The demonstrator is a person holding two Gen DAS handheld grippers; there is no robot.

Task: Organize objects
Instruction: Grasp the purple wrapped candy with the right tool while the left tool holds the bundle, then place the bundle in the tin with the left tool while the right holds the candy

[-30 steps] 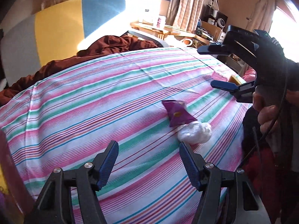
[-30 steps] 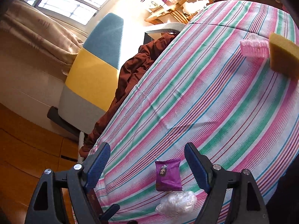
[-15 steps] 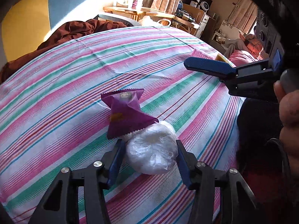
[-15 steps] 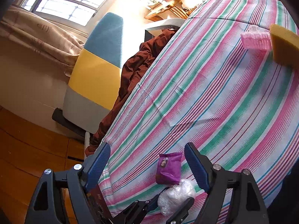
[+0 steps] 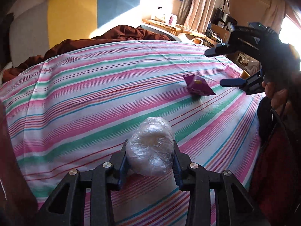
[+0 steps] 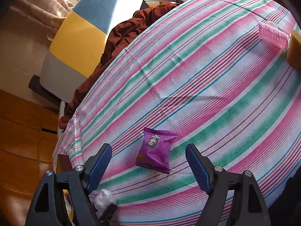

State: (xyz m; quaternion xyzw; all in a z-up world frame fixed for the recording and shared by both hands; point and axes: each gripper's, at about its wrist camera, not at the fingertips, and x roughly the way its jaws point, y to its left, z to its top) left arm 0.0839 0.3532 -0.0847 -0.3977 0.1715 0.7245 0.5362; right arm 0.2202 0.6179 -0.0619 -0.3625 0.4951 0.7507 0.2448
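A ball wrapped in clear plastic [image 5: 152, 137] sits between the blue pads of my left gripper [image 5: 150, 150]. The jaws are closing and both pads press its sides, just above the striped sheet [image 5: 94, 94]. The same ball [image 6: 102, 197] shows at the lower left of the right wrist view. A purple snack packet [image 5: 197, 85] lies flat on the sheet further right. My right gripper [image 5: 213, 68], held in a person's hand [image 5: 276, 94], hangs open beside it. In the right wrist view the packet [image 6: 156, 150] lies between and beyond that gripper's [image 6: 148, 147] spread fingers, untouched.
A pink ridged roller [image 6: 272, 35] and a yellow sponge [image 6: 295, 50] lie at the sheet's far right edge. A brown blanket [image 5: 122, 33] is bunched against a yellow and blue headboard [image 5: 75, 15]. A dark red box [image 6: 64, 163] stands off the left edge above the wooden floor.
My left gripper went down to the wrapped ball, shut on it and drew it away from the purple packet. The right gripper tilted down and came closer over the packet, still open.
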